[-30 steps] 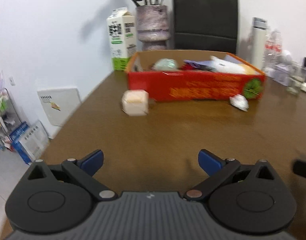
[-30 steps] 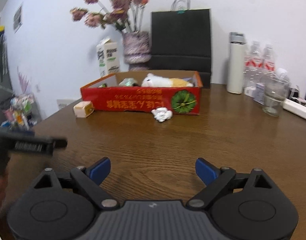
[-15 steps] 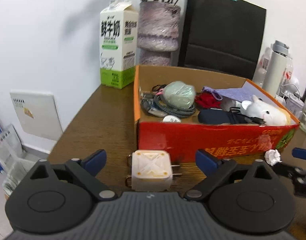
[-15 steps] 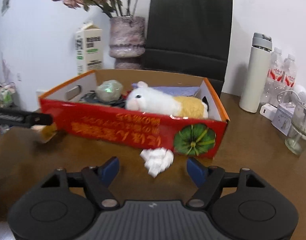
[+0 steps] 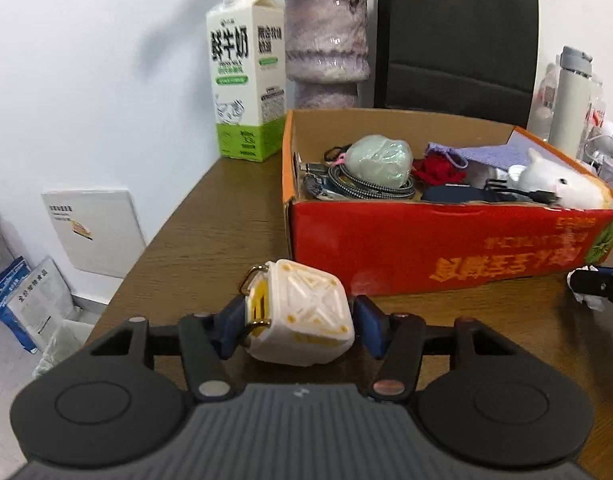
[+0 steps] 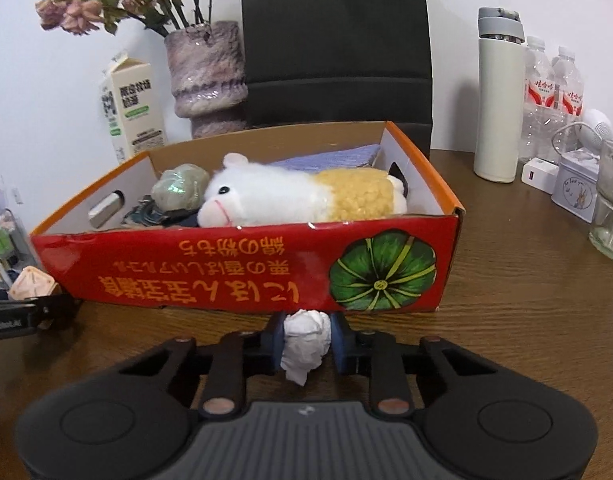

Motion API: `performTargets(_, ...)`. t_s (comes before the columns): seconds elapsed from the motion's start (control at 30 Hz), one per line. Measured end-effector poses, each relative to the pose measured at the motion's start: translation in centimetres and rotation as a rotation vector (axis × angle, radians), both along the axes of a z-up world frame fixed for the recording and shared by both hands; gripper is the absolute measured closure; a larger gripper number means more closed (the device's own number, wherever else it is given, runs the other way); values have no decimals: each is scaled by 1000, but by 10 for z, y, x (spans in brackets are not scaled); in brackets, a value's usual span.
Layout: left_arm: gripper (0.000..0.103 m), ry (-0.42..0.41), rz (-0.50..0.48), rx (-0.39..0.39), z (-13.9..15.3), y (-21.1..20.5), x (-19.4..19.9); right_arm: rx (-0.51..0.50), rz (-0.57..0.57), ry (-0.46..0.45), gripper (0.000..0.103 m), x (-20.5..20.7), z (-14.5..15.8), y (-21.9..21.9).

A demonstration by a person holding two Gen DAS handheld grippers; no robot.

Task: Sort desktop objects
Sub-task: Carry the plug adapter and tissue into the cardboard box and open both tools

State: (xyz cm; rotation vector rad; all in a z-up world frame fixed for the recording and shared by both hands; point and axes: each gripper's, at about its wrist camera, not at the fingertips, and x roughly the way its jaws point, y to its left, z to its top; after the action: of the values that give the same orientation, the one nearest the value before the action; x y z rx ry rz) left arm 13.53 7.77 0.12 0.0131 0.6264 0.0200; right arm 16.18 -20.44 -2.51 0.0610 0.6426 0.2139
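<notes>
Red box (image 6: 242, 268), plush toy (image 6: 302, 196), maybe cables (image 5: 370, 188)

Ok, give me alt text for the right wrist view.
The right tongs grip a crumpled white paper ball before a red cardboard box on a wooden table. A plush toy lies inside it.

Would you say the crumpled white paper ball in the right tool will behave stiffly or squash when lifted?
The paper ball looks loosely crumpled, so it probably squashes between the right tool. It is likely very light. Its wrinkled surface should resist slipping.
</notes>
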Motion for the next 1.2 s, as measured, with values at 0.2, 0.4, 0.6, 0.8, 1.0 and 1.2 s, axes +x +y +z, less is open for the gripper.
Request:
performTargets(0.2,44,-25,75,-57,6,-19,-73,-29,5,-46,82,-44,8,-4)
performTargets(0.4,44,-41,41,-130,18,-43,-163,27,14,-196,82,-137,33,-11)
performTargets(0.6,44,-43,-77,-69,25,-79,-240,147,46,-240,82,-232,33,-24)
performTargets(0.8,44,-115,-129,-48,46,-87,-278,56,57,-329,82,-298,45,-30)
performTargets(1.0,44,-148,-112,-52,53,-85,-260,74,27,-359,82,-296,54,-43)
performTargets(1.2,44,-229,-54,-88,78,-64,-231,96,58,-385,82,-272,67,-42)
